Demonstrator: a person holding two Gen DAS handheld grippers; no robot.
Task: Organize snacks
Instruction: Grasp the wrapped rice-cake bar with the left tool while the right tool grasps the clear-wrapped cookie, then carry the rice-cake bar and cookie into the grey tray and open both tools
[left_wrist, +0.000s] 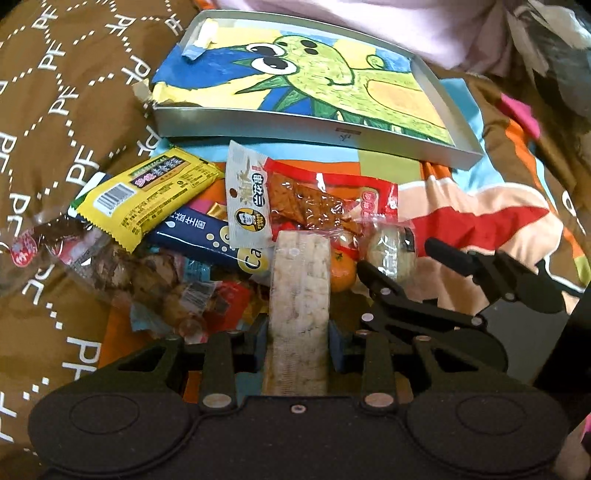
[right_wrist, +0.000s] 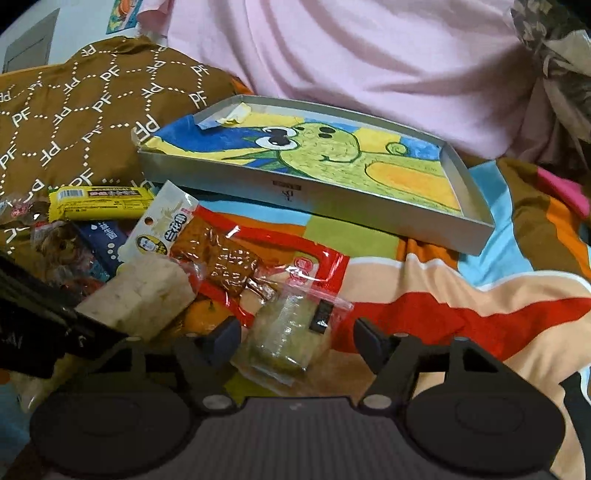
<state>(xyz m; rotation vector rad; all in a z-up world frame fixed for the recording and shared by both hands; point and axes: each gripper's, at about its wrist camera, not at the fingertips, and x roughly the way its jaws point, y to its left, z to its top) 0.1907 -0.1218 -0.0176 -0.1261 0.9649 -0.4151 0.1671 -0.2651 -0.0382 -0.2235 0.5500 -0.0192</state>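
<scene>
Your left tool (left_wrist: 298, 338) grips the rice cracker bar (left_wrist: 300, 291) lengthwise, its long axis pointing toward the tray (left_wrist: 314, 129), while your right tool (right_wrist: 297, 338) gapes empty.

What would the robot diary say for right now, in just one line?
left tool: shut on rice cracker bar | right tool: open, around green cake packet | tray: no snacks inside

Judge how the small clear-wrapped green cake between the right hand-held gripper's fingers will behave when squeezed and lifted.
The green cake looks soft and crumbly, so a hard squeeze from the open right hand-held gripper may crush it. Its glossy loose wrapper could slip or crinkle. It seems small and light, so it should lift easily.
</scene>
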